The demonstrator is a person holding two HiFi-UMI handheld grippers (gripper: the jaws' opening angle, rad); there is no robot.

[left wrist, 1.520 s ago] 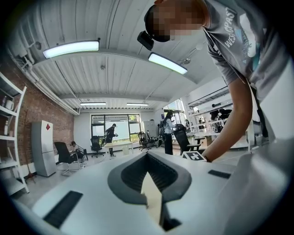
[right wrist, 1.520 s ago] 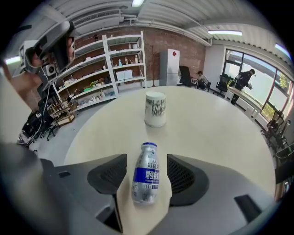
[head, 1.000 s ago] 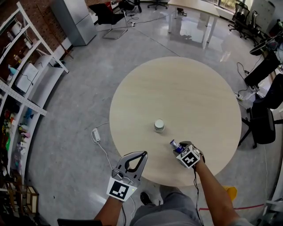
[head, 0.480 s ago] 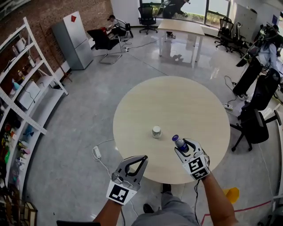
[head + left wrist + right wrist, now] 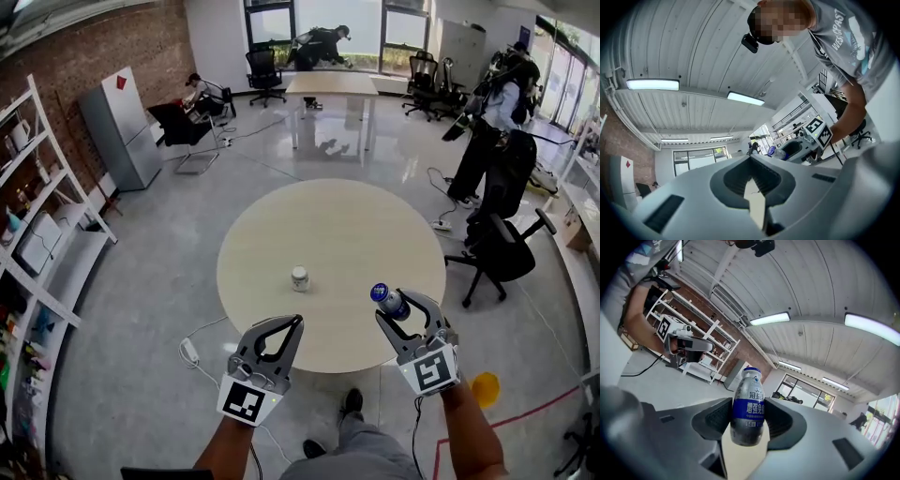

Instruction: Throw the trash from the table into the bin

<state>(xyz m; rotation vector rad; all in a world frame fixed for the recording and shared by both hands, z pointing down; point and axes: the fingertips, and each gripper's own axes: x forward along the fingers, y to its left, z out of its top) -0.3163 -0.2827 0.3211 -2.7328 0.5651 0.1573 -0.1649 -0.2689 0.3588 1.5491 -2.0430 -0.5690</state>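
Observation:
My right gripper [image 5: 397,306] is shut on a small silver bottle [image 5: 386,299] with a blue label and blue cap, held up in the air over the near right edge of the round table [image 5: 375,225]. In the right gripper view the bottle [image 5: 748,401] stands upright between the two pads of the right gripper [image 5: 749,420]. A small white jar [image 5: 300,277] stands on the table near its front. My left gripper [image 5: 292,324] hangs shut and empty in front of the table's near edge; in its own view the left gripper [image 5: 751,158] has its tips together.
A yellow object [image 5: 485,389] lies on the floor at the right, by a red floor line. A black office chair [image 5: 502,251] stands right of the table. White shelves [image 5: 42,234] line the left wall. A power strip [image 5: 188,352] lies on the floor.
Both grippers have risen. The right one has lifted the bottle up off the table and turned it towards upright. The head view has tilted up to show more of the room.

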